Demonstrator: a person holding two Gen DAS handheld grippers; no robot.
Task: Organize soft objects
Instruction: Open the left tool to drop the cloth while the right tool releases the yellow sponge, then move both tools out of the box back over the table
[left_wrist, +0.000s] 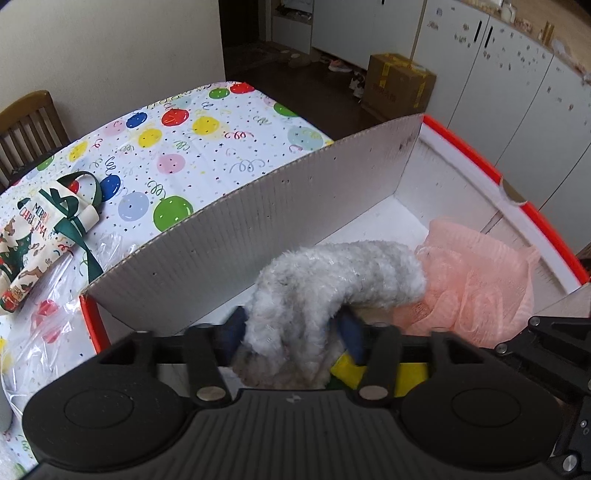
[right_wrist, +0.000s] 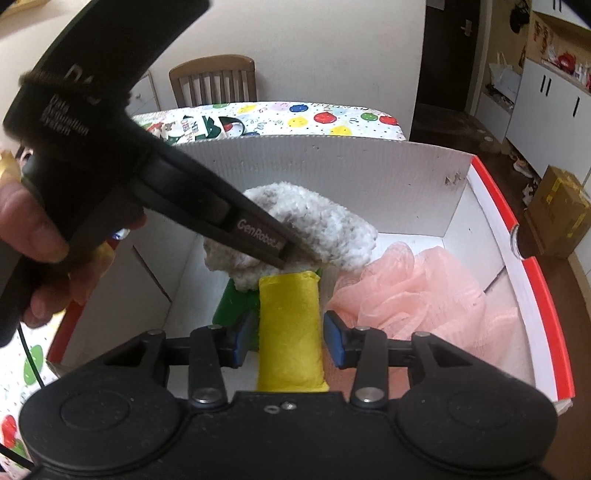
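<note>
**Box contents, part-filled**

In my box (right_wrist: 495, 229): peach mesh pouf (right_wrist: 424, 291), grey fluffy cloth (left_wrist: 332, 280) between my parted left tongs (left_wrist: 293, 328), yellow roll (right_wrist: 290, 328) between my right tongs (right_wrist: 288, 343), not pressed. Left on the counter (left_wrist: 207, 147): Christmas bag (left_wrist: 33, 236)
</note>
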